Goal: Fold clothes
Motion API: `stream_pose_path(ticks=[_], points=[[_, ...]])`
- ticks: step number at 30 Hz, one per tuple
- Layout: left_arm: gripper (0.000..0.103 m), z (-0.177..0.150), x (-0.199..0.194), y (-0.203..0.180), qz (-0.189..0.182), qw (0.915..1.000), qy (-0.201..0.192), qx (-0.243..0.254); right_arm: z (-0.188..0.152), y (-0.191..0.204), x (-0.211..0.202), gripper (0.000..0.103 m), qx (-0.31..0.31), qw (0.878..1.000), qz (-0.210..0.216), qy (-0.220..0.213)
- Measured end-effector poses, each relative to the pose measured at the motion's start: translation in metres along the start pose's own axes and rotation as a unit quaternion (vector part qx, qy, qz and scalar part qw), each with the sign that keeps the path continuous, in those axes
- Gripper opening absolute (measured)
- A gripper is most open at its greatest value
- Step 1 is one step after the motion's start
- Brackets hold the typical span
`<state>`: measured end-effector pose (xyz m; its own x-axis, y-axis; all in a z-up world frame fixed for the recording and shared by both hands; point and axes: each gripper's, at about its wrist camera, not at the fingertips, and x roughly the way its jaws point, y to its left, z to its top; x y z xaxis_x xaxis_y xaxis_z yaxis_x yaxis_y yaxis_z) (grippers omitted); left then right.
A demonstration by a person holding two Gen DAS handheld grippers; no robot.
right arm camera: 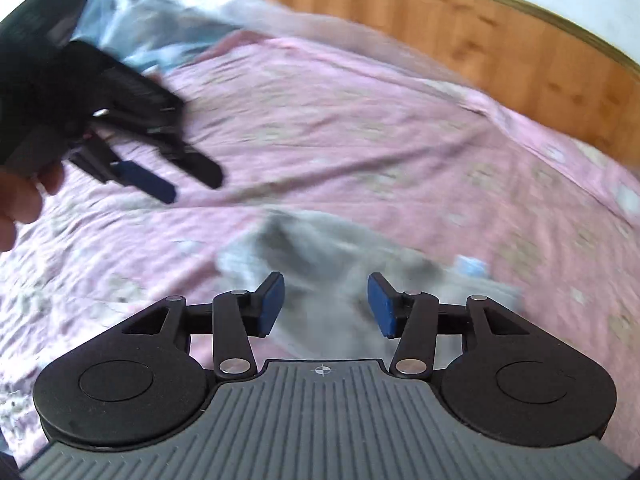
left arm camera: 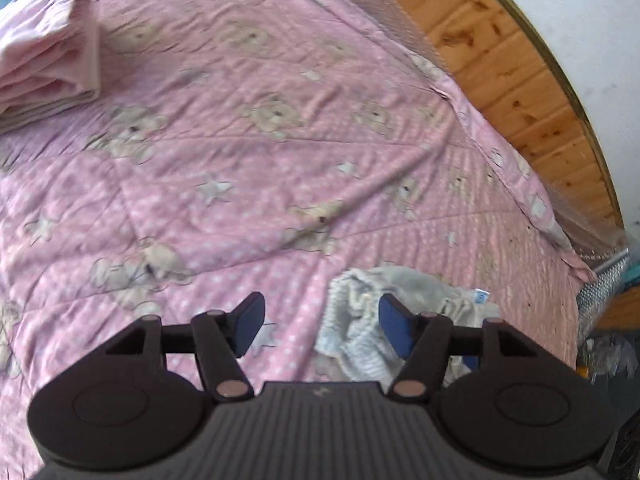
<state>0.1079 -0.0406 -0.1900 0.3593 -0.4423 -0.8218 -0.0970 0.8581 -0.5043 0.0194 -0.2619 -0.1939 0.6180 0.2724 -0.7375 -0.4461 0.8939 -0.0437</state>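
Observation:
A small crumpled grey garment (left arm camera: 368, 320) with a ribbed edge and a blue tag lies on the pink bedspread (left arm camera: 240, 140). My left gripper (left arm camera: 322, 330) hovers open just above its left side, nothing between the blue pads. In the right wrist view the same grey garment (right arm camera: 324, 256) is blurred, directly ahead of my right gripper (right arm camera: 326, 304), which is open and empty. The left gripper (right arm camera: 188, 184) shows at the upper left of that view, held by a hand (right arm camera: 20, 204), above the bedspread (right arm camera: 360, 128).
A folded pink cloth (left arm camera: 48, 64) lies at the far left of the bed. A wooden headboard (left arm camera: 520, 80) and white wall run along the right side. A pale bluish bundle (right arm camera: 160, 12) sits at the bed's far end near the headboard (right arm camera: 480, 40).

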Motion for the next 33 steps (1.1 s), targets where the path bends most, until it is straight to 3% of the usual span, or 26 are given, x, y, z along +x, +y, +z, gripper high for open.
stream_pose_path(ticks=[1,3,4,5,8,12,13,15,16,17,20,22,25,28,31,33], points=[[0.063,0.001,0.0,0.004,-0.009,0.9999,-0.001,-0.006,0.001,0.016,0.012,0.055,-0.021,1.0,0.006,0.008],[0.064,0.001,0.006,0.007,-0.021,0.9997,0.004,-0.01,0.001,0.04,0.036,0.051,-0.057,0.998,-0.006,0.027],[0.065,0.0,0.01,0.005,-0.025,0.9996,0.007,-0.009,0.0,0.045,0.045,0.036,-0.069,0.997,-0.024,0.037],[0.065,-0.002,0.015,0.002,-0.03,0.9995,0.011,-0.007,0.0,0.047,0.051,0.01,-0.071,0.996,-0.042,0.043],[0.068,-0.01,0.029,-0.011,-0.053,0.9984,0.018,0.004,0.006,0.03,0.036,0.004,-0.017,0.998,-0.057,0.025],[0.071,-0.018,0.05,-0.027,-0.078,0.9966,0.024,0.006,0.011,0.01,0.011,0.004,0.035,0.999,-0.036,-0.005],[0.065,-0.02,0.055,-0.028,-0.081,0.9964,0.023,0.003,0.01,0.007,0.011,0.004,0.038,0.999,-0.027,-0.007],[0.024,-0.021,0.064,-0.03,-0.08,0.9965,0.024,0.001,0.006,0.0,0.012,0.004,0.044,0.999,-0.005,0.001],[0.017,-0.021,0.066,-0.028,-0.079,0.9965,0.027,-0.004,0.003,-0.006,0.013,0.01,0.046,0.999,0.009,0.013],[0.016,-0.02,0.066,-0.028,-0.078,0.9966,0.026,-0.006,0.0,-0.012,0.01,0.018,0.052,0.998,0.018,0.017],[0.011,-0.019,0.061,-0.031,-0.073,0.9972,0.015,0.001,-0.004,-0.05,-0.02,0.023,0.132,0.991,0.025,-0.029],[0.011,-0.021,0.057,-0.036,-0.061,0.998,0.009,0.013,-0.007,-0.074,-0.028,0.026,0.173,0.984,0.001,-0.043],[0.011,-0.025,0.05,-0.051,-0.033,0.9987,-0.003,0.038,-0.015,-0.102,0.011,0.025,0.185,0.982,-0.019,0.008],[0.01,-0.032,0.037,-0.08,-0.002,0.9964,-0.027,0.08,-0.03,-0.118,0.032,0.022,0.184,0.982,0.024,0.017],[0.009,-0.042,0.028,-0.121,-0.003,0.9899,-0.049,0.133,-0.042,-0.166,0.016,0.021,0.316,0.945,0.08,0.005],[0.009,-0.056,0.032,-0.145,-0.022,0.984,-0.039,0.173,-0.07,-0.204,0.001,0.026,0.426,0.897,0.118,-0.02]])
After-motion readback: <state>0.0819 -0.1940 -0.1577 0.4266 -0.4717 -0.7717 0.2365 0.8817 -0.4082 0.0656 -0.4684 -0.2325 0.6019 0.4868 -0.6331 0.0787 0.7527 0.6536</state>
